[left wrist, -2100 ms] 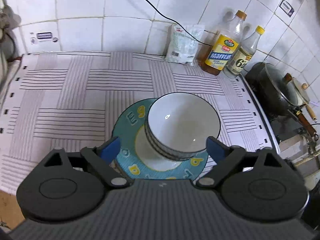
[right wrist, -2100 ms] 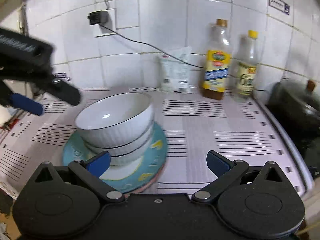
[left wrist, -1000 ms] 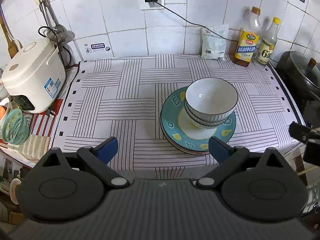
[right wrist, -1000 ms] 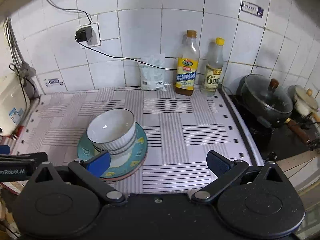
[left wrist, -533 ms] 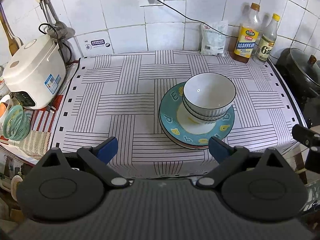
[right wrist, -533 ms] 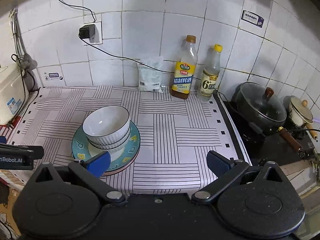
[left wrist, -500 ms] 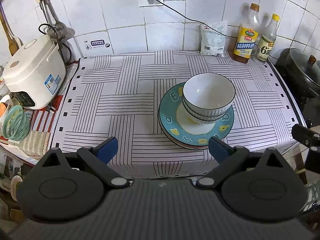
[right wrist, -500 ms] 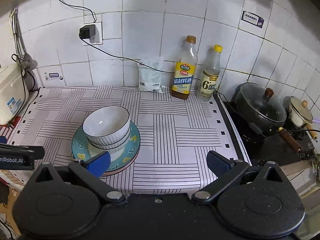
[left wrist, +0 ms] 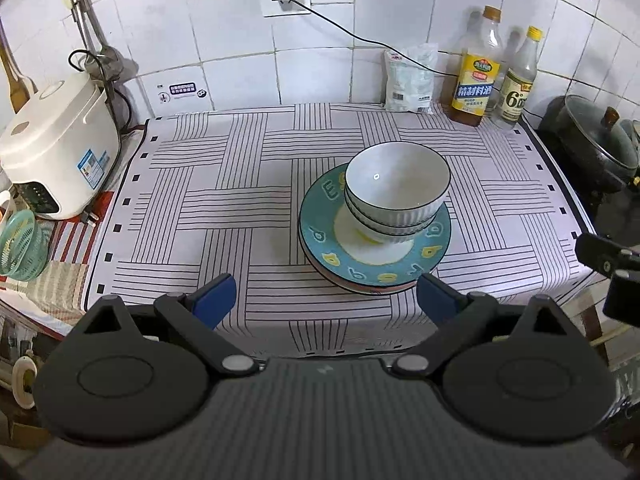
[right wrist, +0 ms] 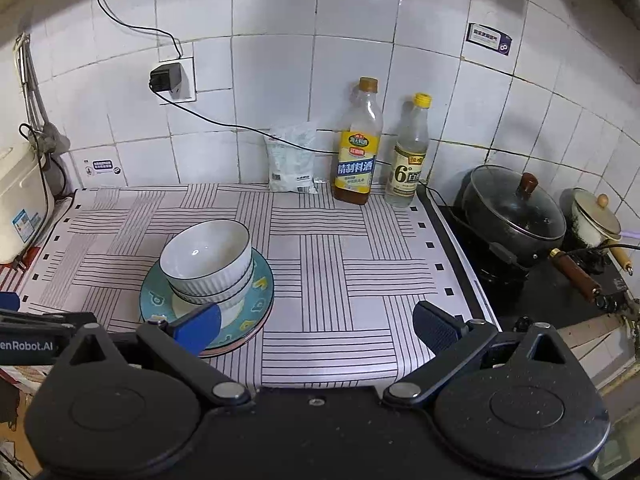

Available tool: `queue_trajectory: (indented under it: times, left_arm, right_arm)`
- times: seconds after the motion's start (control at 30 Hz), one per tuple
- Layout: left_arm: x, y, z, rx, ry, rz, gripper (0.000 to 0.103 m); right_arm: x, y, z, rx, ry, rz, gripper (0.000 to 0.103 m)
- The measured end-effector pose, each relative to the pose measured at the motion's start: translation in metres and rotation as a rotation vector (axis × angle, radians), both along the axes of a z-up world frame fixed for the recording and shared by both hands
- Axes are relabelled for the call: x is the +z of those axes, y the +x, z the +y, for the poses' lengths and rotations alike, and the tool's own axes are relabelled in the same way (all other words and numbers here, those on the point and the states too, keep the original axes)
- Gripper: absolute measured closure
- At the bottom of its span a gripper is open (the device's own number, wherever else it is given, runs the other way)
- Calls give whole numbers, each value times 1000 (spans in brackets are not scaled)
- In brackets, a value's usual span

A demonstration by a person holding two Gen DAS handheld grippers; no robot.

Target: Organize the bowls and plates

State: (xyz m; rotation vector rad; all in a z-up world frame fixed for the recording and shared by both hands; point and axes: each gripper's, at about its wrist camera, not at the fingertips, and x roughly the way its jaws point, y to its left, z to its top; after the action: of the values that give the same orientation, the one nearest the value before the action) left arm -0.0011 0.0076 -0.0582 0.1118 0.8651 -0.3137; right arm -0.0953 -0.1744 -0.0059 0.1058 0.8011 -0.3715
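Note:
Two white ribbed bowls [left wrist: 396, 188] are nested and stand on a teal plate [left wrist: 320, 220] with yellow letters, which lies on another plate with a pinkish rim. The stack sits on the striped cloth, right of centre in the left wrist view and at the lower left in the right wrist view [right wrist: 208, 256]. My left gripper [left wrist: 324, 300] is open and empty, held back at the counter's front edge. My right gripper [right wrist: 316, 326] is open and empty, also at the front edge, right of the stack.
A white rice cooker [left wrist: 56, 156] stands at the left. A salt bag [left wrist: 408, 80] and two bottles [left wrist: 476, 76] line the back wall. A black lidded pot [right wrist: 512, 216] and a small cream pot [right wrist: 596, 220] sit on the stove at the right. A green basket [left wrist: 20, 244] hangs at the left.
Both grippers have drawn back from the stacked bowls and plates to the counter's front edge and have held nearly still for the last half second. The stack has not moved.

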Motion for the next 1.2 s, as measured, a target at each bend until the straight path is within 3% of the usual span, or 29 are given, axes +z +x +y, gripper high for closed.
queue_trajectory:
  times: [0.23, 1.2]
  left_arm:
    - [-2, -3, -3, -7, 37, -41, 7]
    - [-5, -2, -3, 43, -13, -54, 5]
  right_arm:
    - [-6, -1, -3, -29, -9, 4, 0]
    - [-17, 4, -4, -33, -15, 37, 0]
